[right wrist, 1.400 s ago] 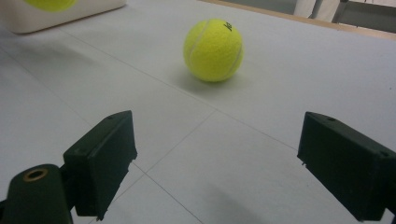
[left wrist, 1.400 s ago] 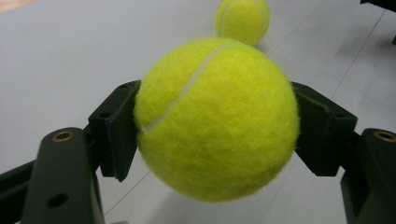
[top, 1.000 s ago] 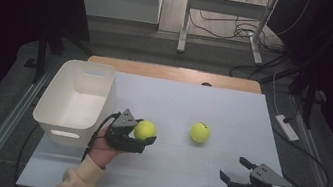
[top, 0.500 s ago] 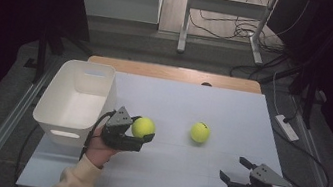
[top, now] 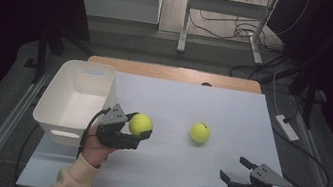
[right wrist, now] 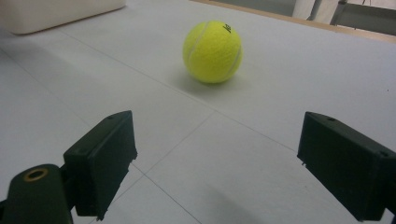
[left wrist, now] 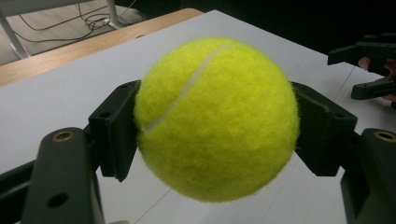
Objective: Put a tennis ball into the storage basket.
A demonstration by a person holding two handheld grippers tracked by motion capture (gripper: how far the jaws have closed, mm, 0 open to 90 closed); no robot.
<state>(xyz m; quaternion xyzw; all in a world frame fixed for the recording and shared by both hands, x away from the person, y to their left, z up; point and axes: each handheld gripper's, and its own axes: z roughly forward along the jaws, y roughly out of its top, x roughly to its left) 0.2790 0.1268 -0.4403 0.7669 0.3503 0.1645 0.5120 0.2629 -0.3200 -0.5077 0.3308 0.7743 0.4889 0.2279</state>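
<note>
Left tongs (top: 140,132) are clamping the tennis ball (top: 141,124) across its middle, above the worktop (top: 232,114) beside the white bin (top: 71,104). Likely light, springy, fuzzy. Right tongs (top: 236,169) are gaping, holding nothing.

You work in a lab-style test bay: bare white table (top: 231,119) on a dark floor, loose cables (top: 225,29) trailing behind, a metal stand (top: 186,20), a power strip (top: 286,127), surroundings dark and unfurnished
</note>
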